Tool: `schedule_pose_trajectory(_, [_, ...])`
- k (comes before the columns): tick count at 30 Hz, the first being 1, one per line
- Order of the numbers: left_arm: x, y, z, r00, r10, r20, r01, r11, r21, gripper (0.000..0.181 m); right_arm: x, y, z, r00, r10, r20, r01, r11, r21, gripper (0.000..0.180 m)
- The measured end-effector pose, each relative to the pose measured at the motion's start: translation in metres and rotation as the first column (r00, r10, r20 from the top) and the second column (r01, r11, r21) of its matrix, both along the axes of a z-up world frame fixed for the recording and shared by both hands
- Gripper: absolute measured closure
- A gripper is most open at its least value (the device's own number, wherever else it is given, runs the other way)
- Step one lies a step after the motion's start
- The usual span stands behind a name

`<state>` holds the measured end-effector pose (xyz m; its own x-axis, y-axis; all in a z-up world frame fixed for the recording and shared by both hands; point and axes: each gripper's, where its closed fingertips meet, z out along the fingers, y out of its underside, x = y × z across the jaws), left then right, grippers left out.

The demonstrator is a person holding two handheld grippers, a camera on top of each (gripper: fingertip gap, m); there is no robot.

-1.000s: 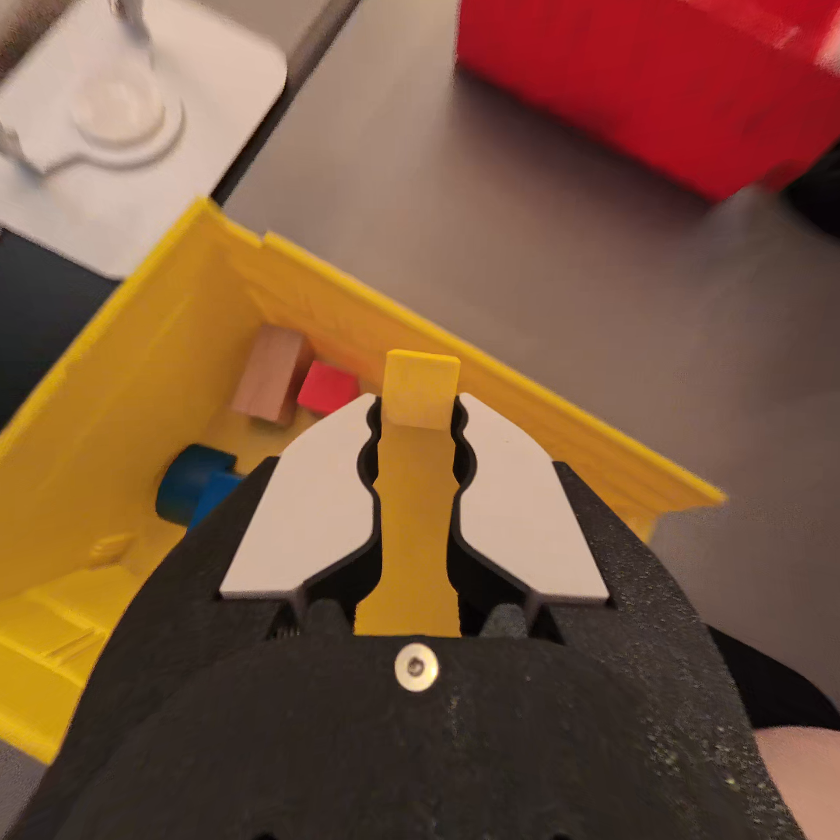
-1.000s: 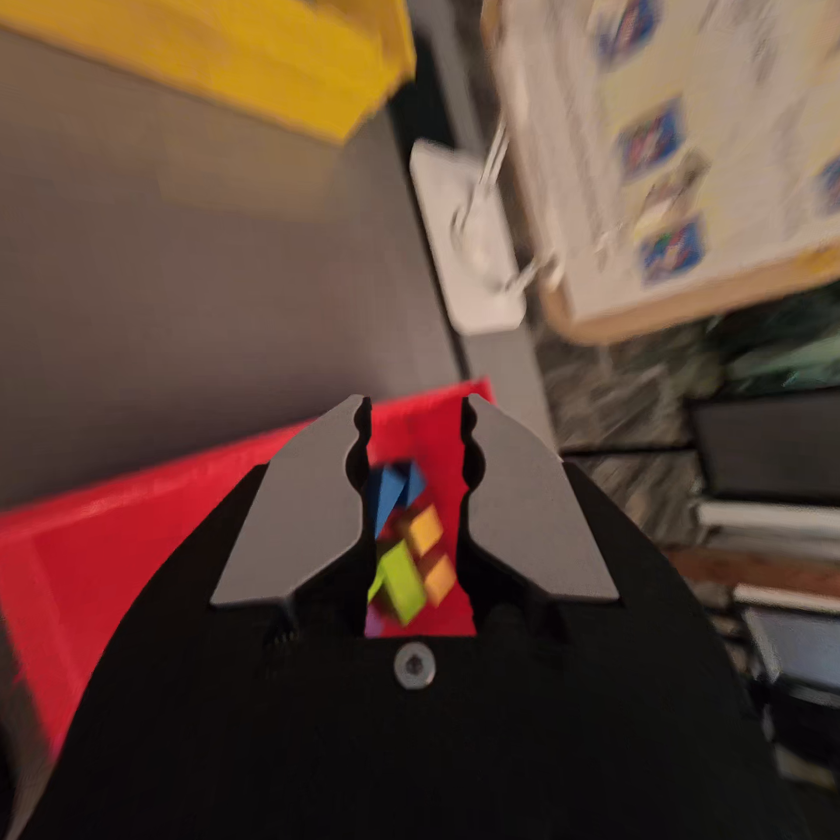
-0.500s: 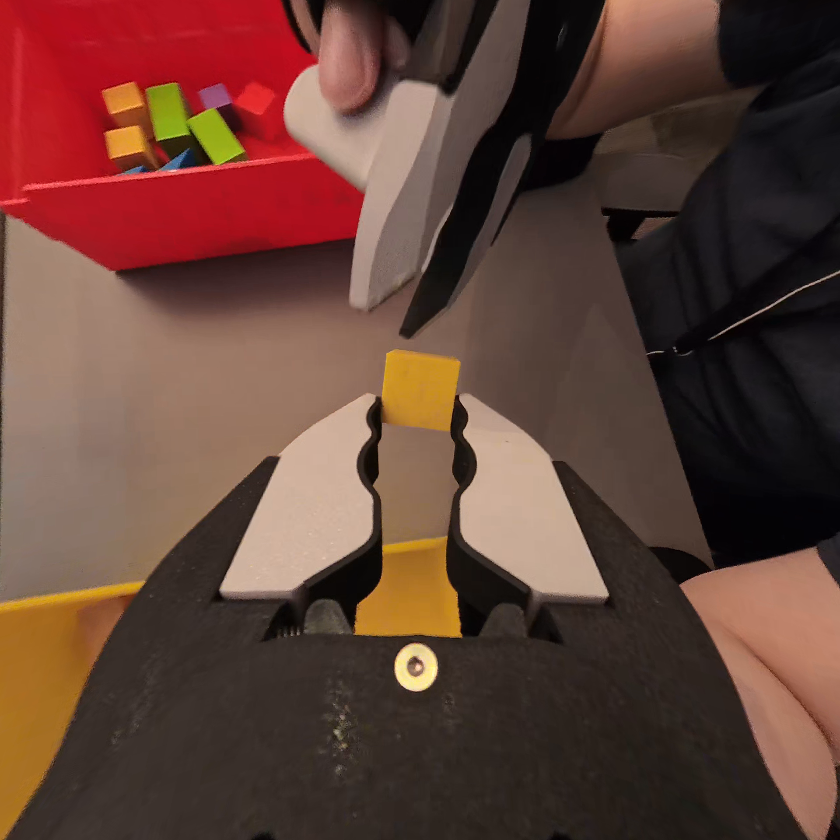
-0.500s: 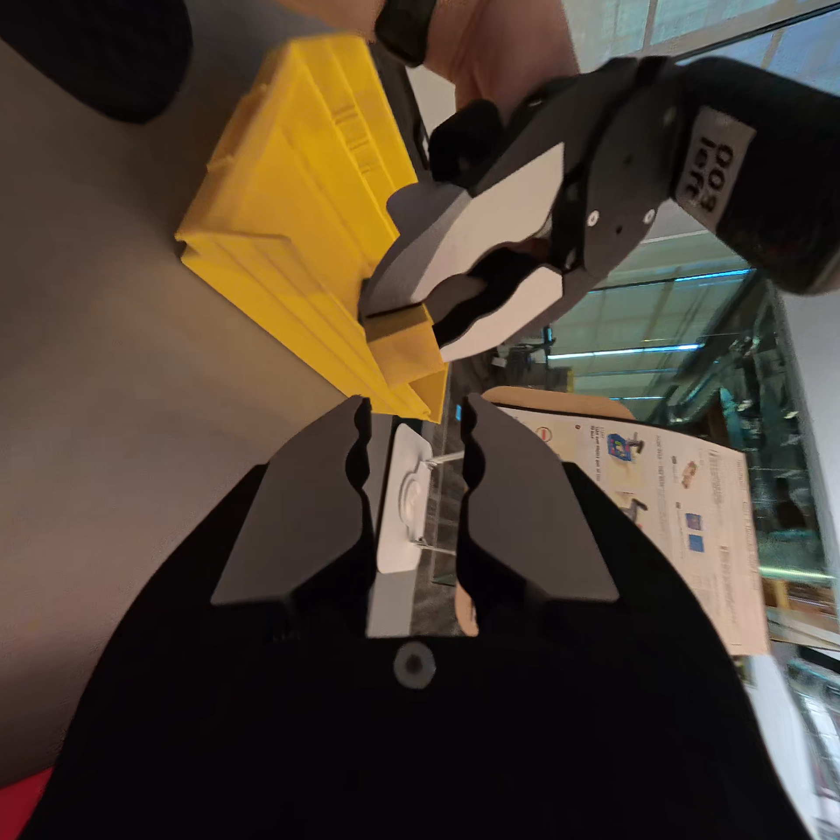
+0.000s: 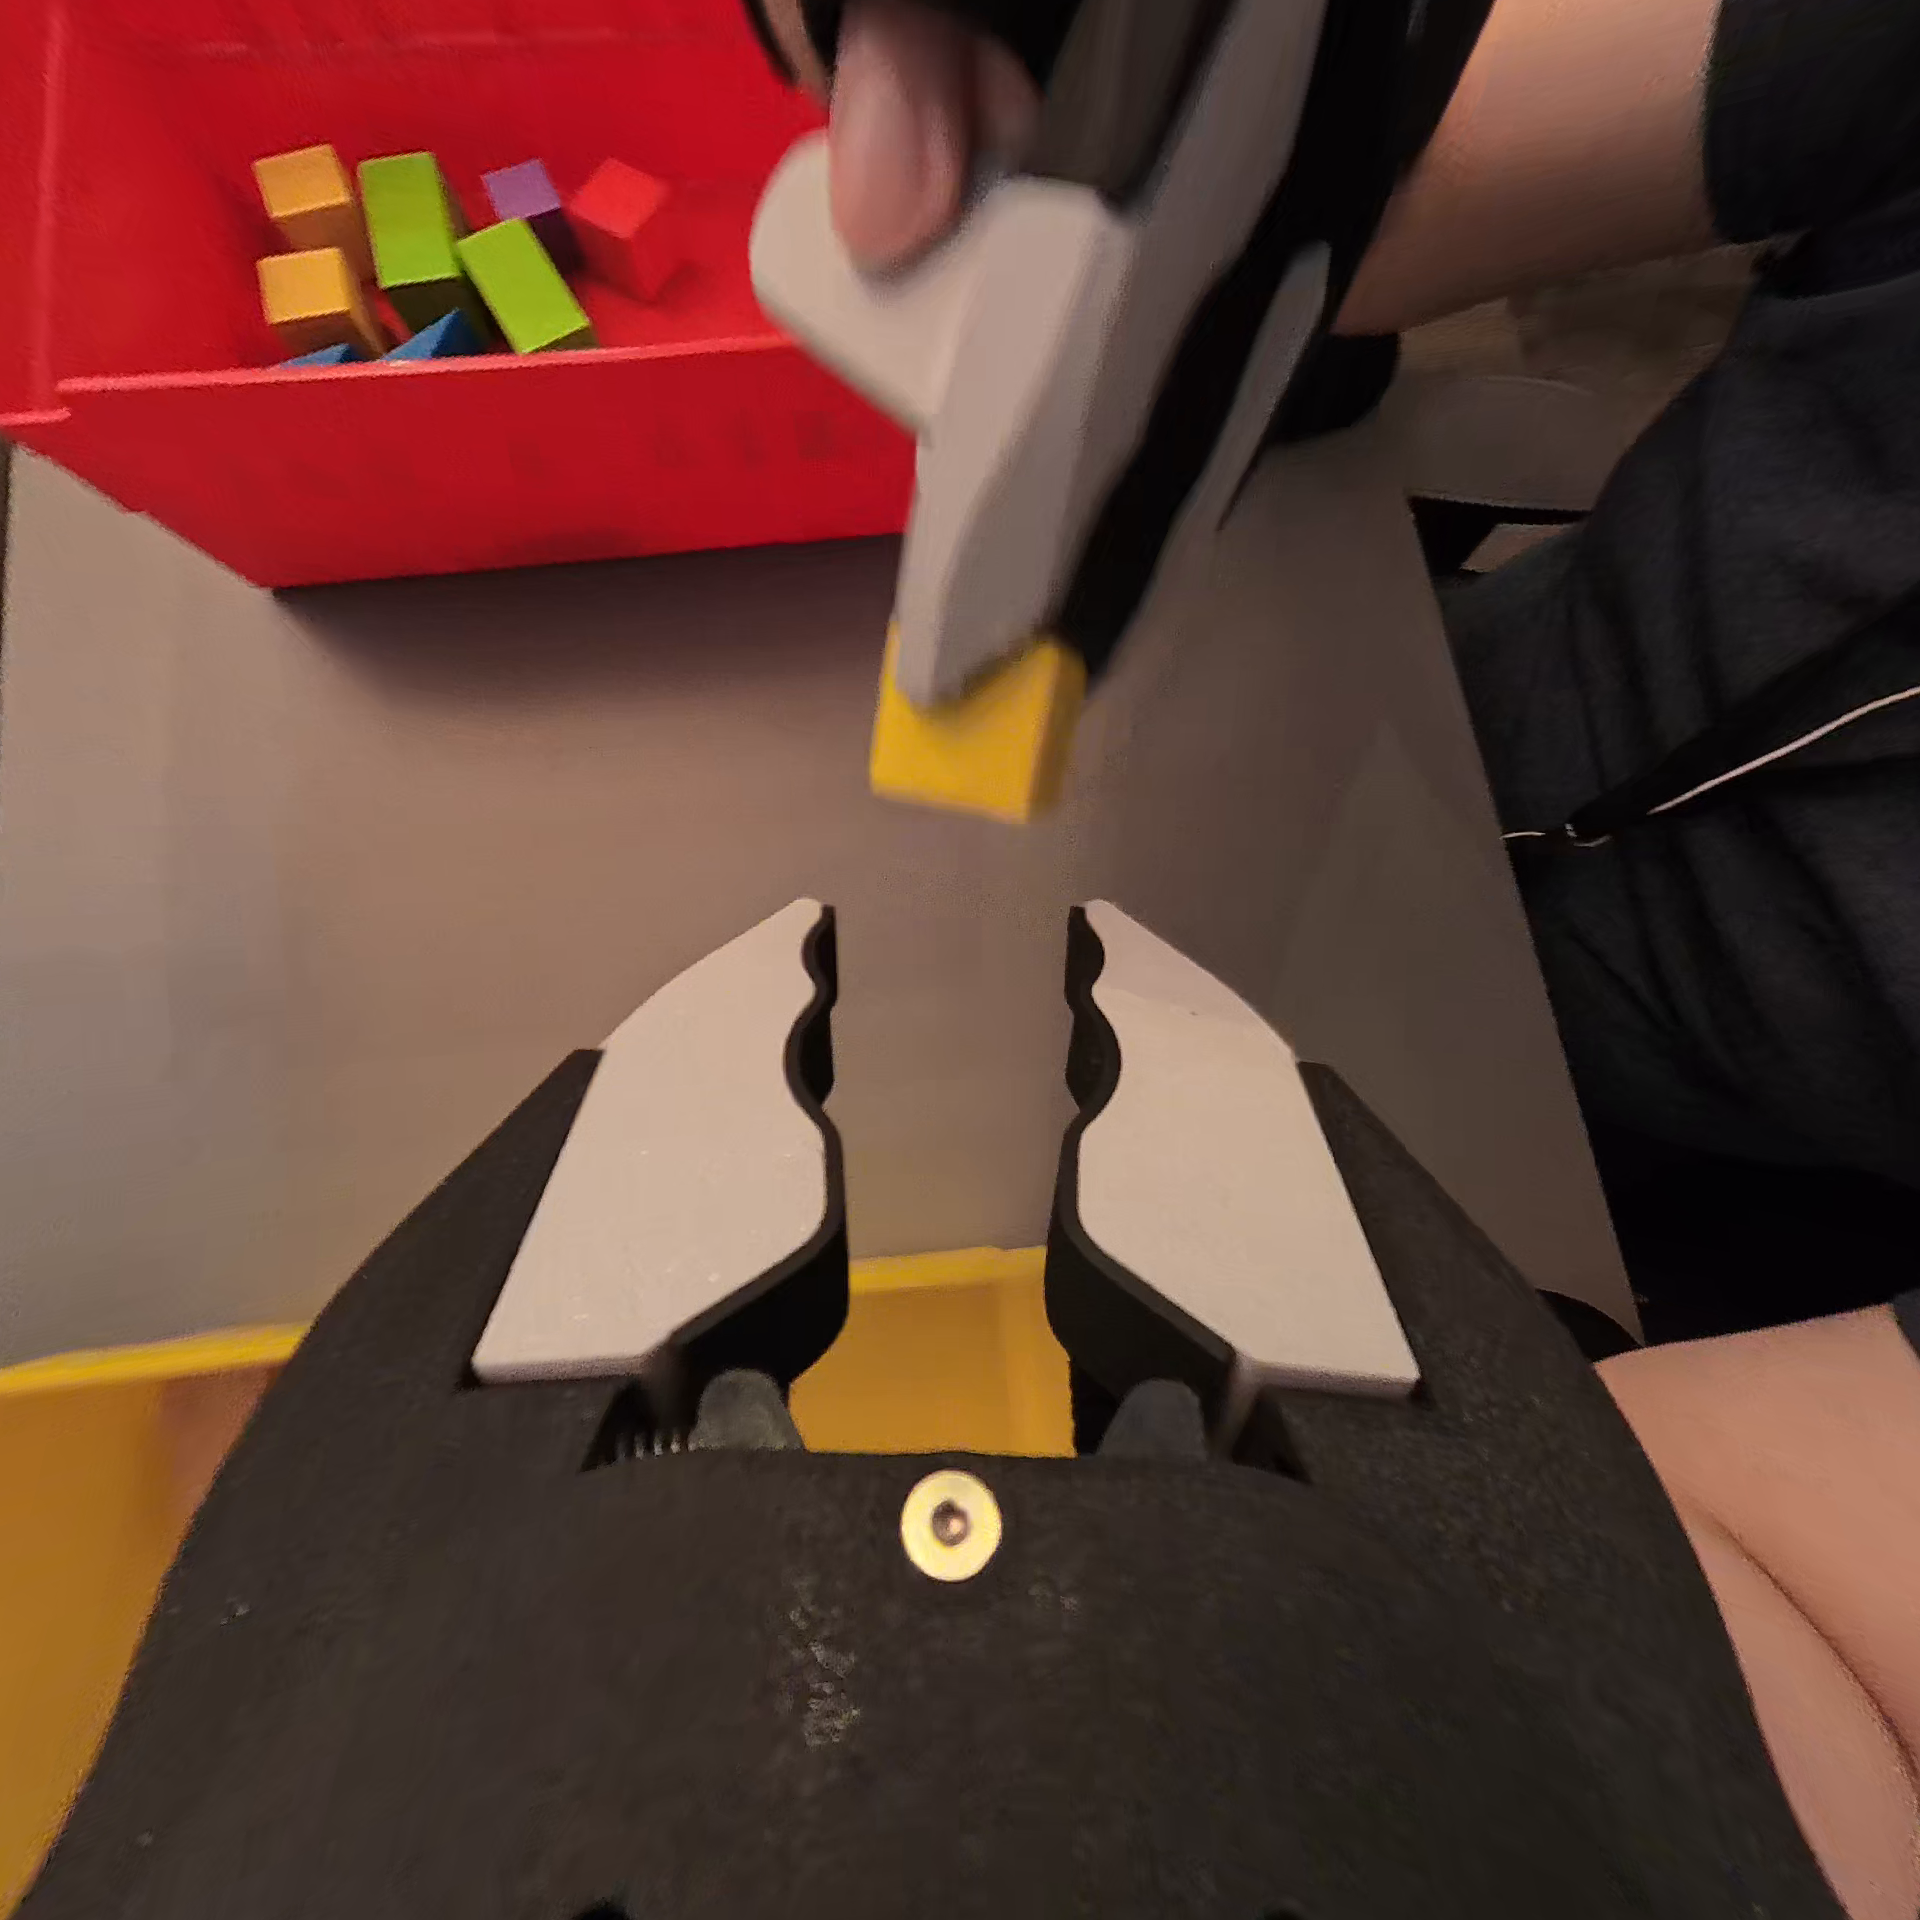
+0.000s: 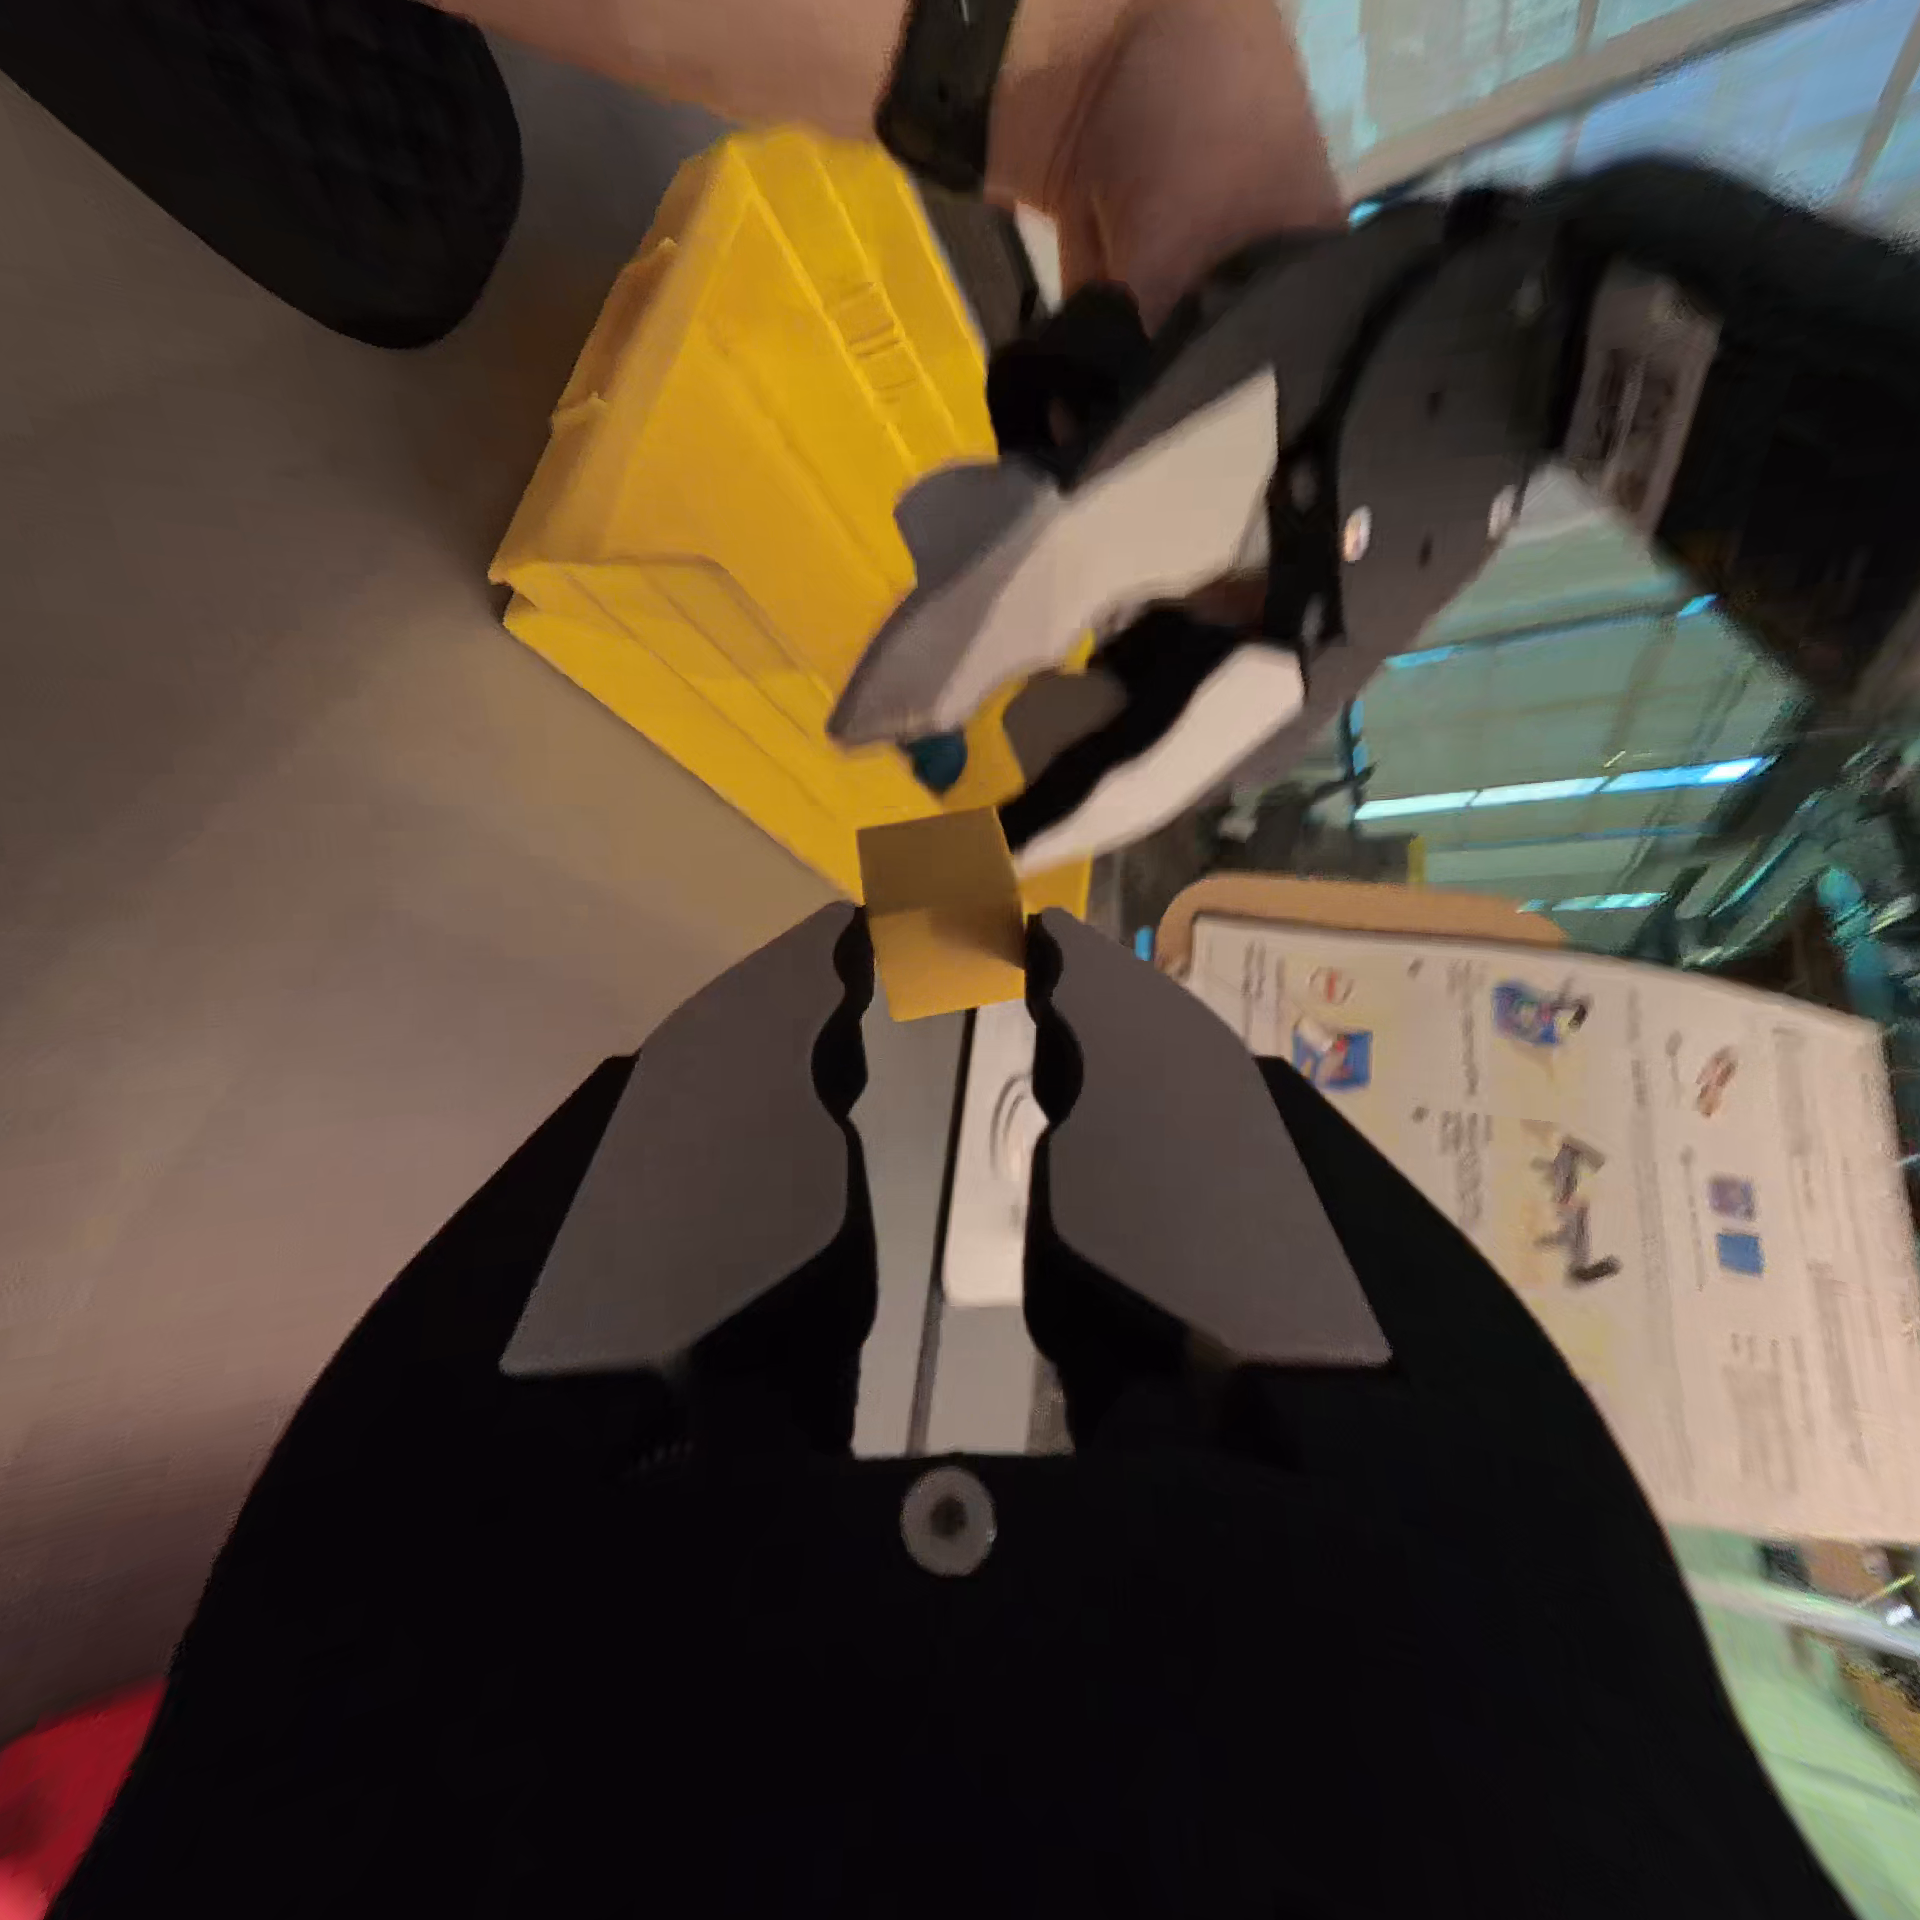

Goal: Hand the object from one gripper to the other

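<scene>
Right gripper (image 6: 943, 925): tips clamped on the yellow block (image 6: 943, 940), which sticks out past them.
Left gripper (image 5: 948, 914): jaws spread, nothing between them; block (image 5: 971, 732) hangs just ahead of its tips, apart from them.
Gap: in the right wrist view the left gripper (image 6: 930, 790) sits just beyond the block, tips either side of its far end; contact cannot be told.
Yellow bin (image 6: 727, 499): behind the left gripper, on the grey table (image 5: 416, 831).
Red bin (image 5: 468, 468): beyond the right gripper (image 5: 1013, 655), holding coloured blocks (image 5: 436, 260).
Poster (image 6: 1558, 1195): right of the right gripper, off the table.
Person: dark sleeve (image 5: 1714, 727) at the right of the left gripper.
</scene>
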<state>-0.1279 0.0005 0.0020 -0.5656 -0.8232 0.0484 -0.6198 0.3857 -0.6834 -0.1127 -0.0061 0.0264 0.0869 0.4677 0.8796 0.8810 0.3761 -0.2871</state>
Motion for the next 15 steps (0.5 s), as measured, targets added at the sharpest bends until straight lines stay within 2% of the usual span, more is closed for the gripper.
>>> schedule_pose_trajectory(3, [-0.004,0.013,0.004,0.998,0.059,0.019,-0.059,0.998,0.007,0.136,0.073,0.001,-0.002,0.972,-0.237,0.003,0.232,0.949,-0.214,0.15])
schedule_pose_trajectory(5, [-0.007,0.016,0.008,0.997,0.072,0.029,-0.072,0.997,-0.002,0.138,0.128,-0.015,-0.02,0.921,-0.389,-0.035,0.325,0.813,-0.483,0.151])
schedule_pose_trajectory(7, [-0.01,0.018,0.007,0.997,0.075,0.021,-0.076,0.997,0.016,0.138,0.177,-0.029,-0.044,0.857,-0.515,-0.024,0.381,0.663,-0.644,0.151])
schedule_pose_trajectory(10, [-0.014,0.019,0.0,0.998,0.067,-0.006,-0.066,0.996,0.051,0.138,0.233,-0.046,-0.091,0.757,-0.642,0.122,0.479,0.419,-0.771,0.151])
schedule_pose_trajectory(12, [-0.014,0.019,-0.002,0.998,0.068,-0.016,-0.067,0.996,0.062,0.138,0.262,-0.051,-0.113,0.681,-0.7,0.215,0.544,0.286,-0.789,0.15])
schedule_pose_trajectory(13, [-0.014,0.018,-0.002,0.997,0.069,-0.019,-0.068,0.996,0.059,0.138,0.268,-0.052,-0.121,0.66,-0.714,0.235,0.545,0.239,-0.804,0.15])
schedule_pose_trajectory(15, [-0.014,0.018,-0.002,0.998,0.068,-0.018,-0.067,0.996,0.055,0.139,0.274,-0.052,-0.135,0.653,-0.713,0.256,0.54,0.202,-0.817,0.15])
